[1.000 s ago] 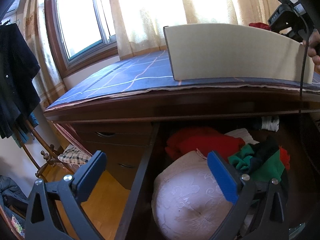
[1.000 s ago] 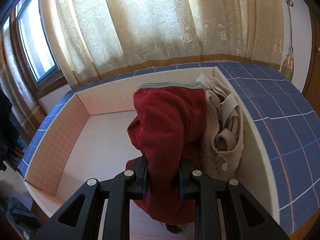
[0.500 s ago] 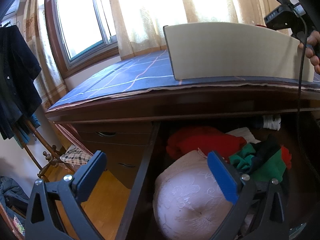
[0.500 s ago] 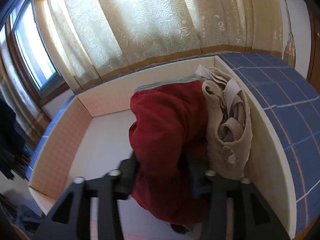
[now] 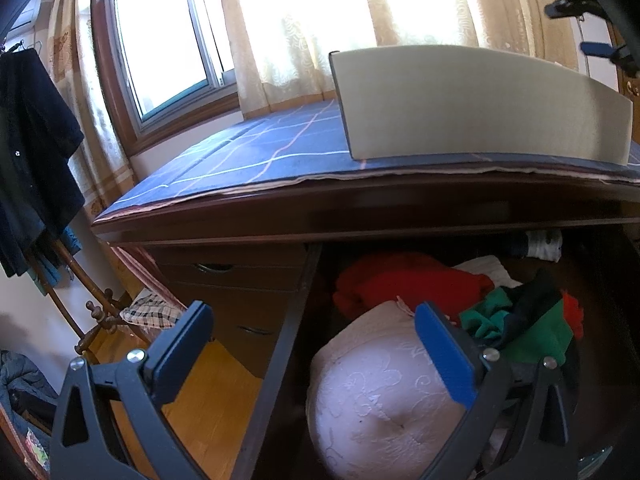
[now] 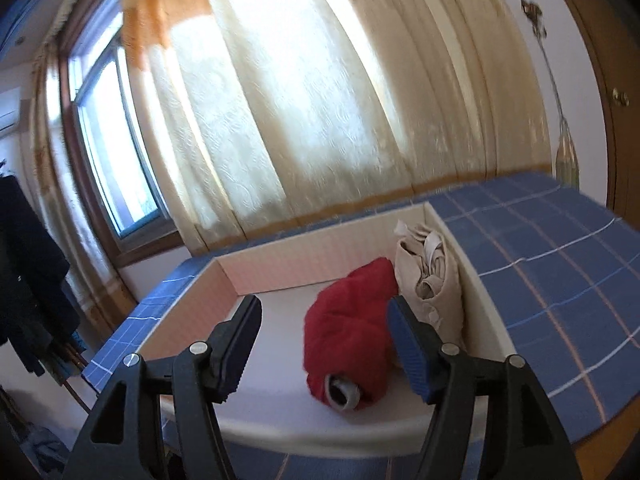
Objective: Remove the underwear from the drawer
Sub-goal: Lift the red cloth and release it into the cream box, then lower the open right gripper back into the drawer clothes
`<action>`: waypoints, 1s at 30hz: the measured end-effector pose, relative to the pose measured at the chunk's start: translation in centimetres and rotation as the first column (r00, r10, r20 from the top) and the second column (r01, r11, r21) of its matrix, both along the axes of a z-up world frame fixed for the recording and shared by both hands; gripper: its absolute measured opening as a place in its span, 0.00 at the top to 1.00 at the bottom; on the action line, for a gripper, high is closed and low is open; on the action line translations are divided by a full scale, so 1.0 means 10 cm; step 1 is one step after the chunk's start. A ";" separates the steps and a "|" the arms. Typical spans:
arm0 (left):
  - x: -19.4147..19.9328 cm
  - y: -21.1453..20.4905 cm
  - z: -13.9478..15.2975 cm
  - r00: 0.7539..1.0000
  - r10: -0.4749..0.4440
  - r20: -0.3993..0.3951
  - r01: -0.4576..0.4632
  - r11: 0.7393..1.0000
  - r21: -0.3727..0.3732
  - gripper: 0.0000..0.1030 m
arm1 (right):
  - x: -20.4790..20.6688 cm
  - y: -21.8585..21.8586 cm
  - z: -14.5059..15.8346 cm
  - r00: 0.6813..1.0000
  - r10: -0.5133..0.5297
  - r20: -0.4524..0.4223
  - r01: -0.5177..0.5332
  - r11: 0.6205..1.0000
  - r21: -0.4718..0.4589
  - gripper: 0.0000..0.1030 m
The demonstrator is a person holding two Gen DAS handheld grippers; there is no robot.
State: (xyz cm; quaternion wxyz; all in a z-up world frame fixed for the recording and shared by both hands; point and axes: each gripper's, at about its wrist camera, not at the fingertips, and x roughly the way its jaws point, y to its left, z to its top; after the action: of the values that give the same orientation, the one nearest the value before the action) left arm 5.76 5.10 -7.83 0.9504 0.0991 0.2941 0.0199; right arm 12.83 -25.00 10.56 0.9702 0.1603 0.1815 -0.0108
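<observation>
In the left wrist view, one dark garment point(image 5: 32, 152) hangs at the far left beside one window point(image 5: 168, 40). The left tool point(image 5: 316, 336) hangs over the open drawer point(image 5: 280, 360) of the desk point(image 5: 360, 216) with its jaws wide apart and nothing between them. Two closed drawers point(image 5: 236, 280) sit left of the open one. Inside the open drawer lie one pale lace-patterned piece point(image 5: 384, 396) nearest the camera, one red piece point(image 5: 408, 280) behind it, and a green and black bundle point(image 5: 528, 328) to the right; how many items that bundle holds cannot be told. One white box point(image 5: 480, 112) stands on the blue checked cloth point(image 5: 256, 152) covering the desk top.

In the right wrist view, the right tool point(image 6: 324, 336) is above the near edge of that box; its jaws have just been opening and grip nothing. Two pieces of underwear lie inside the box: one red underwear point(image 6: 352, 328) on the floor of the box, beyond the fingertips, and one beige underwear point(image 6: 432, 276) just to its right, against the right wall.
</observation>
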 end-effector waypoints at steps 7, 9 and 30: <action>0.00 0.01 0.00 1.000 0.000 -0.001 0.000 1.000 0.001 0.01 | -0.69 0.18 0.00 0.998 0.012 0.054 -0.011 1.000 -0.029 0.35; 0.00 0.01 0.00 1.000 0.002 0.001 -0.002 1.000 0.000 0.01 | -0.83 0.20 -0.03 0.998 0.012 0.055 -0.011 0.999 -0.034 0.34; -0.03 -0.01 0.00 1.000 0.007 0.016 -0.008 1.000 0.012 0.01 | -1.46 0.21 -1.03 0.979 -0.026 -0.204 0.024 1.000 -0.009 0.34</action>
State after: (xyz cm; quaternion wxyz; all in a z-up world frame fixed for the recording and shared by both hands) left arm 5.49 5.00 -7.82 0.9520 0.1037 0.2867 0.0261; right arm -1.80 -22.90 0.28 0.9468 0.1576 0.2778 -0.0400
